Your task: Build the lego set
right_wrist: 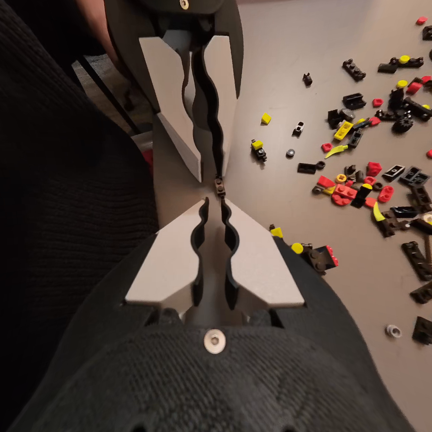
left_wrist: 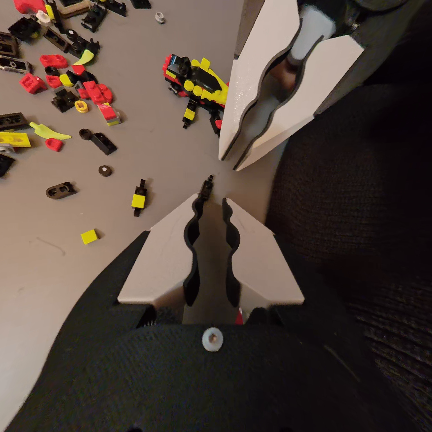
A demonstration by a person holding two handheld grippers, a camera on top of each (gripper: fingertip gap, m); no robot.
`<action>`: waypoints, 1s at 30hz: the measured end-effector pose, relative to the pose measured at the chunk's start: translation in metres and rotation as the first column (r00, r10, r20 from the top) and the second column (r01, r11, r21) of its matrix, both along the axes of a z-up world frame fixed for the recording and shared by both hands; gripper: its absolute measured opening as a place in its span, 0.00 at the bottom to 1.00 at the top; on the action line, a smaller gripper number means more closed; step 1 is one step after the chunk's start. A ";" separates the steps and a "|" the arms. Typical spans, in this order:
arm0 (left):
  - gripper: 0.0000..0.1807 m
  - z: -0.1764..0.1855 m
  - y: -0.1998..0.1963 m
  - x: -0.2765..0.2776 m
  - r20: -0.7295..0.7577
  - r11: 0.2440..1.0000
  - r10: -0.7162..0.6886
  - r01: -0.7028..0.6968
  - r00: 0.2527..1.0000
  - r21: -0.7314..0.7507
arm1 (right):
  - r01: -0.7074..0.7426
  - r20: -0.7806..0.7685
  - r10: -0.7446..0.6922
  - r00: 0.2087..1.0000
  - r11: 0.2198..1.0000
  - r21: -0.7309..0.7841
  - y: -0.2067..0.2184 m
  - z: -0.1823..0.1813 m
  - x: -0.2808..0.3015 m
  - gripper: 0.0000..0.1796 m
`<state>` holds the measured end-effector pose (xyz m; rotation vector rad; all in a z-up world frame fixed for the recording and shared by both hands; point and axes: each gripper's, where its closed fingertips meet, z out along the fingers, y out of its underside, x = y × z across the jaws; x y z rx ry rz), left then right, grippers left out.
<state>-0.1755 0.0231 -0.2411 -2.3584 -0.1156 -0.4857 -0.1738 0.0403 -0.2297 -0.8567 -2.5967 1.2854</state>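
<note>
A small black clip piece lies on the grey table near its edge. My left gripper is open, and its left fingertip touches the piece. My right gripper points at it from the opposite side, tips a narrow gap apart and empty. In the right wrist view the piece sits between the right-hand fingertips of my right gripper and my left gripper. The partly built black, yellow and red model stands beside the right gripper, half hidden in the right wrist view.
A black and yellow clip assembly and a loose yellow tile lie left of my left gripper. Several loose red, black and yellow pieces are spread farther left. Dark fabric lies past the table edge. Only a small space, under 4 cm, lies between the two pairs of fingers. The left tips stand about 9 cm off the loose yellow tile. Look for it in the right wrist view too.
</note>
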 end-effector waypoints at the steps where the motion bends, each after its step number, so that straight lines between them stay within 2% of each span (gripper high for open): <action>1: 0.08 0.002 0.000 0.001 0.014 1.000 -0.004 0.004 1.000 0.009 | 0.001 -0.006 -0.001 1.000 1.000 -0.002 0.000 0.001 -0.001 0.05; 4: 0.08 0.008 -0.002 -0.010 0.013 0.998 0.044 -0.045 0.999 0.040 | 0.012 -0.022 -0.012 1.000 1.000 -0.022 0.001 0.006 -0.005 0.05; 7: 0.08 0.013 -0.008 -0.041 -0.021 0.979 0.196 -0.195 0.980 0.068 | 0.024 -0.029 -0.026 0.999 0.997 -0.067 0.003 0.014 -0.011 0.05; 11: 0.07 0.013 -0.024 -0.088 -0.127 0.900 0.436 -0.431 0.891 0.068 | 0.043 -0.014 -0.045 0.999 0.990 -0.137 0.005 0.024 -0.017 0.05; 13: 0.07 0.011 -0.029 -0.096 -0.155 0.872 0.489 -0.486 0.859 0.055 | 0.056 -0.001 -0.057 0.998 0.986 -0.154 0.007 0.025 -0.018 0.05; 19: 0.08 -0.008 -0.029 -0.086 -0.182 0.889 0.442 -0.456 0.878 -0.041 | 0.071 0.017 -0.069 0.997 0.984 -0.163 0.010 0.025 -0.020 0.05; 24: 0.04 -0.010 -0.029 -0.089 -0.214 0.888 0.438 -0.457 0.873 -0.051 | 0.070 0.015 -0.068 0.998 0.986 -0.149 0.009 0.023 -0.018 0.05; 30: 0.03 -0.006 -0.028 -0.088 -0.227 0.898 0.423 -0.439 0.877 -0.027 | 0.072 0.016 -0.070 0.997 0.987 -0.146 0.009 0.023 -0.018 0.05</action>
